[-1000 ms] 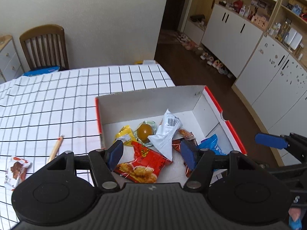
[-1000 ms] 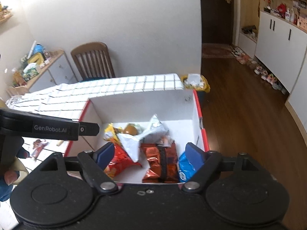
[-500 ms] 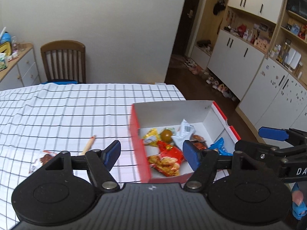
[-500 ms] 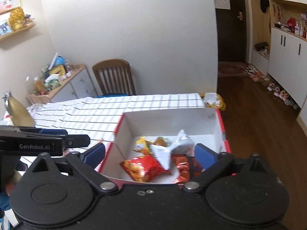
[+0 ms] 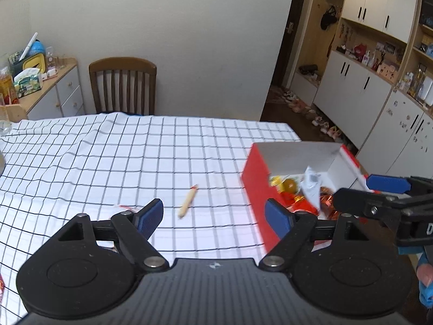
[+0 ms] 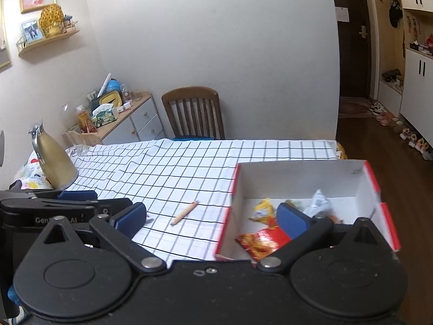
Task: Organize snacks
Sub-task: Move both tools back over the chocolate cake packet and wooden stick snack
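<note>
A red box with white inside sits at the table's right edge and holds several snack packets: a red one, a yellow one and a white one. A thin tan snack stick lies on the checked cloth left of the box. A small packet lies mostly hidden behind my left gripper's finger. My left gripper is open and empty, above the cloth near the stick. My right gripper is open and empty, over the box's near left corner.
A checked tablecloth covers the table. A wooden chair stands at the far side. A gold jug stands at the table's left. A cluttered sideboard is beyond it. White cabinets line the right wall.
Both grippers have pulled back and swung left, away from the box. The stick and more of the table now show. Both stay open and empty.
</note>
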Demonstrator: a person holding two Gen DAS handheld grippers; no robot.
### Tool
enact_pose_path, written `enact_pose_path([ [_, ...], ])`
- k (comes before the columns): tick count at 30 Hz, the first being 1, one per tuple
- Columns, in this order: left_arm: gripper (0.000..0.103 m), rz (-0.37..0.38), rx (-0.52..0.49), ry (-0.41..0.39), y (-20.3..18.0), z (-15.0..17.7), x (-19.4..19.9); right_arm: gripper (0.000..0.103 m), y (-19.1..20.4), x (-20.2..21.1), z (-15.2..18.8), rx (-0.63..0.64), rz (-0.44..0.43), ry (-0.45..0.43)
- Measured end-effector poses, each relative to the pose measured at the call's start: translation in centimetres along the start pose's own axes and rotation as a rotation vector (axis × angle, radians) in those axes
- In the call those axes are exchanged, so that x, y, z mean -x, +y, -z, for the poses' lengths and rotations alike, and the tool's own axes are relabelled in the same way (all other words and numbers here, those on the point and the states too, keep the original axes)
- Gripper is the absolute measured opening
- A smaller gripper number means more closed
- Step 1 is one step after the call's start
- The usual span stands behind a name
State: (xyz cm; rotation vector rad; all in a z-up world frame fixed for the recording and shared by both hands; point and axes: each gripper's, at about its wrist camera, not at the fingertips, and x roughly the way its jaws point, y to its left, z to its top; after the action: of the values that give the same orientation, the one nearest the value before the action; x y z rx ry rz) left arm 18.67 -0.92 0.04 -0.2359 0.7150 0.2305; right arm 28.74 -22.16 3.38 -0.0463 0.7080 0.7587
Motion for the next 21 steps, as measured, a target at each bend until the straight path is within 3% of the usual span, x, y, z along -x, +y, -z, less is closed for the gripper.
enact_pose_path([
  [12,0.082,0.005,-0.008,0.080,8.0,1.0,-2.3,0.103,6.0,-6.4,0.2,-0.045,0.038,0.094],
  [21,0.082,0.001,-0.032,0.163,12.6,2.2,-6.6,0.102,8.7,-12.6,0.0,-0.083,0.106,0.185],
])
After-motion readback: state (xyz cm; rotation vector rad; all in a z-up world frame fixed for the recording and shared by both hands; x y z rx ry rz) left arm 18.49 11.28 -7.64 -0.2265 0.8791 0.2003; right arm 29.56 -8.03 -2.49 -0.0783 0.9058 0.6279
